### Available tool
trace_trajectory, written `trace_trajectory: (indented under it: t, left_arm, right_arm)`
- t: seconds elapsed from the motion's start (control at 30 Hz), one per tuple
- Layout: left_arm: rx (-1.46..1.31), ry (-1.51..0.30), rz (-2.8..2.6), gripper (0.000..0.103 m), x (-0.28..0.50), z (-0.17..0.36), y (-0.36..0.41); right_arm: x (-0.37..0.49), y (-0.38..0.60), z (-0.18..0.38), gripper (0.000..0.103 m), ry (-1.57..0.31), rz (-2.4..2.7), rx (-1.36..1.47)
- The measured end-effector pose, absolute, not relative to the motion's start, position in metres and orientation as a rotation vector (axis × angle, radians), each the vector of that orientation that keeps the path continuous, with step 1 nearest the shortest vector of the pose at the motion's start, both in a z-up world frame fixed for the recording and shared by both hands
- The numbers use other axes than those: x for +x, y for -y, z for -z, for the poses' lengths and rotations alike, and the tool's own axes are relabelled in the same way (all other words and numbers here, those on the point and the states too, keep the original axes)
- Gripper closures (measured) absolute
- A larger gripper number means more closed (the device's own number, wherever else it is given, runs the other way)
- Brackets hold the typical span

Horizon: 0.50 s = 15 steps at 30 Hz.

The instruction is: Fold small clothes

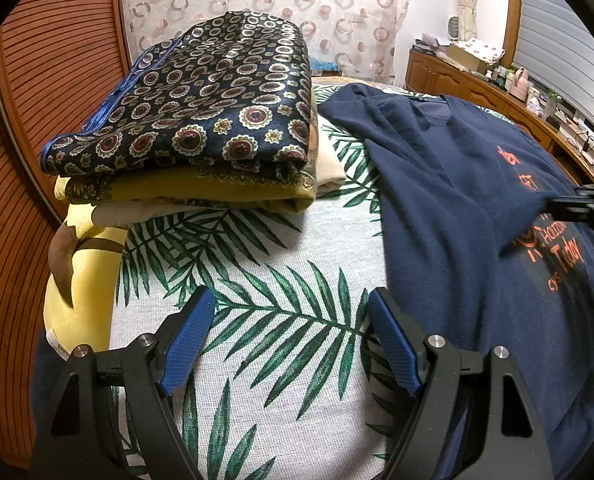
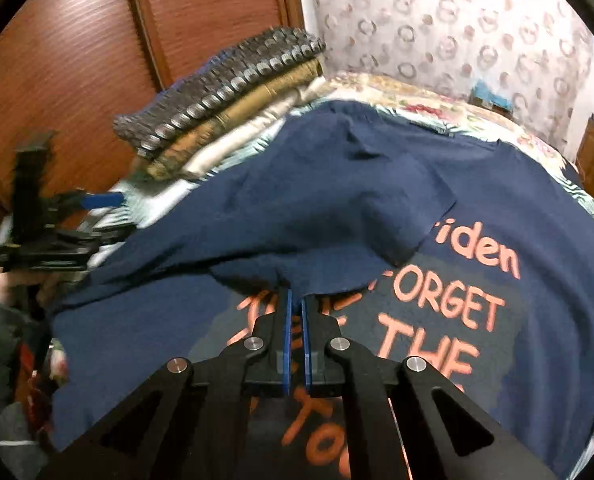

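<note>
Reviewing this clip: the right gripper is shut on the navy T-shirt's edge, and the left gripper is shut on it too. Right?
Not quite. The right gripper is shut on the navy T-shirt, but the left gripper is open, holding nothing, over the leaf-print bedsheet. The left wrist view shows this.

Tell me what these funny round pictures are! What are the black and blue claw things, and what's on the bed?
A person is holding two grabbing tools, one in each hand, and each carries a small camera with a round, bulgy lens. One picture looks out from the left tool. Its blue fingers stand apart with nothing between them, over the bedsheet printed with green leaves. The other picture looks out from the right tool. Its fingers are pinched shut on a folded-over edge of the navy T-shirt with orange letters. That shirt is being folded. Behind it sits a stack of folded clothes, with a dark patterned one on top. A yellow plush toy lies beside the stack.
</note>
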State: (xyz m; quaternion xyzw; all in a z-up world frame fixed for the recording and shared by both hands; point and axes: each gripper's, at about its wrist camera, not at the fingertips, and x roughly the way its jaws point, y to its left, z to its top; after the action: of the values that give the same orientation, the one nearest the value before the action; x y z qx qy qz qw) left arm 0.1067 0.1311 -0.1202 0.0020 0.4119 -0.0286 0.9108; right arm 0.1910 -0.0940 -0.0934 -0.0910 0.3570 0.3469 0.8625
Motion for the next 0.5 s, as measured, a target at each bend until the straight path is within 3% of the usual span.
trace_trajectory:
  t: [0.3,0.37,0.43,0.5]
  left_arm:
    - [0.002,-0.849,0.057,0.023,0.108,0.12,-0.132]
    - [0.002,-0.849,0.054,0.023,0.11,0.12,-0.132]
    - [0.007,-0.825,0.045,0.023,0.108,0.117,-0.133]
    - [0.025,-0.763,0.044,0.023,0.105,0.106,-0.13]
  right_arm:
    - [0.161,0.121,0.086,0.099,-0.745,-0.704,-0.184]
    - [0.16,0.128,0.087,0.086,-0.721,-0.647,-0.192]
    - [0.159,0.136,0.087,0.065,-0.711,-0.643,-0.163]
    - [0.158,0.148,0.088,0.058,-0.7,-0.627,-0.141]
